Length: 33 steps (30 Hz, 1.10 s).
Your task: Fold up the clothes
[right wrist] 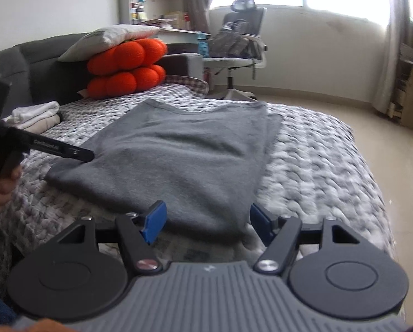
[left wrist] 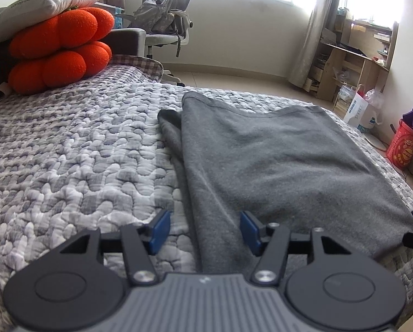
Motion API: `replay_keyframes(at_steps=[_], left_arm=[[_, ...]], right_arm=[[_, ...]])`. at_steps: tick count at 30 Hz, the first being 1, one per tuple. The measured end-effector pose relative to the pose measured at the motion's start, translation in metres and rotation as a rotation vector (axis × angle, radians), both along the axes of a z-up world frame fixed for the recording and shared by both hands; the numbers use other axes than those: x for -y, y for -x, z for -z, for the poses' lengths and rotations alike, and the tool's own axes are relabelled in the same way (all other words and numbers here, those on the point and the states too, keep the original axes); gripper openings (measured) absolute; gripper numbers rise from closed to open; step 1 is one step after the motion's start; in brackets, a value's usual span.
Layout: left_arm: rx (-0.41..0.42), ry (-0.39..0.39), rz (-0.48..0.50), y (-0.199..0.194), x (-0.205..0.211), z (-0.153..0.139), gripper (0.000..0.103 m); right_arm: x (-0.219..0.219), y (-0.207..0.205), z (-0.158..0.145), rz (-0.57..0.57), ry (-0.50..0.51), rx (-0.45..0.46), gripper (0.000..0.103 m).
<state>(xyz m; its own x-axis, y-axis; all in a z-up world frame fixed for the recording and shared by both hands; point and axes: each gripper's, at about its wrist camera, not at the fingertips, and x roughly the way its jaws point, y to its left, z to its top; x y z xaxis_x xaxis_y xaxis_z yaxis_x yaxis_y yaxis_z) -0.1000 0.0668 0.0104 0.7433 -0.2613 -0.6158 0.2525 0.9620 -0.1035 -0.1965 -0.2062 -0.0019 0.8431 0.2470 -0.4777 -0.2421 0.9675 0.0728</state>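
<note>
Lying lengthwise on the quilted grey bed [left wrist: 68, 149], the folded grey knit garment [left wrist: 275, 160] ran straight ahead of both claws. Left claw [left wrist: 205, 231] was spread, straddling the near-left edge; right claw [right wrist: 206, 222] was spread at the near-right corner, pinching nothing.

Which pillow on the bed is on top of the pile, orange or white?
The white pillow. It lies tilted across the two stacked orange cushions at the head of the bed, beyond the grey garment.
</note>
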Motion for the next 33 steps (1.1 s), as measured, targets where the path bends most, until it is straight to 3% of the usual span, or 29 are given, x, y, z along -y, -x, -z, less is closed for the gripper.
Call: replay_keyframes(at_steps=[7, 10, 22, 33], left_arm=[[-0.003, 0.0, -0.001, 0.0, 0.001, -0.001, 0.059], [-0.001, 0.0, 0.0, 0.0, 0.0, 0.0, 0.059], [-0.023, -0.006, 0.007, 0.029, -0.008, -0.01, 0.061], [-0.025, 0.051, -0.012, 0.058, -0.032, -0.024, 0.068]], right_arm=[[-0.009, 0.016, 0.007, -0.06, 0.06, 0.018, 0.072], [-0.009, 0.011, 0.009, -0.045, 0.053, -0.015, 0.072], [-0.001, 0.014, 0.008, -0.012, 0.032, 0.012, 0.072], [-0.005, 0.02, 0.004, -0.014, 0.012, 0.025, 0.069]])
